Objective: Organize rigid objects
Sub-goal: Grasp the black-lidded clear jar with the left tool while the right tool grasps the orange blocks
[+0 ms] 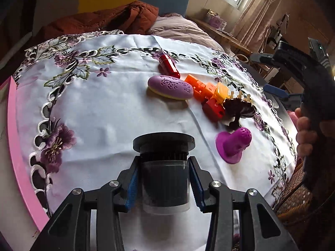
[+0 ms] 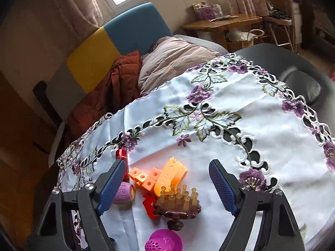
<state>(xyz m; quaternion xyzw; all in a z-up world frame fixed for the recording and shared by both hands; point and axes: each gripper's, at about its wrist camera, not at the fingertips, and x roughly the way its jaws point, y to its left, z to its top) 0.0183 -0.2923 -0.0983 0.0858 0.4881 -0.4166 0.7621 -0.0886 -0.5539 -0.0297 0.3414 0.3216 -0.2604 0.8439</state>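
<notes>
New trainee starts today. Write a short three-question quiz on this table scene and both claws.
1. True or false: the left claw grips the black-lidded jar.
2. Which thing lies right beside the purple oval case: A the red cylinder, B a spoon, C a cup?
3. Fill in: the right claw is ____, holding nothing.
Key: 1 true; 2 A; 3 open.

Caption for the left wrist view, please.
Left gripper closed on a dark cylindrical jar above the embroidered tablecloth; small toys cluster beyond.
</notes>
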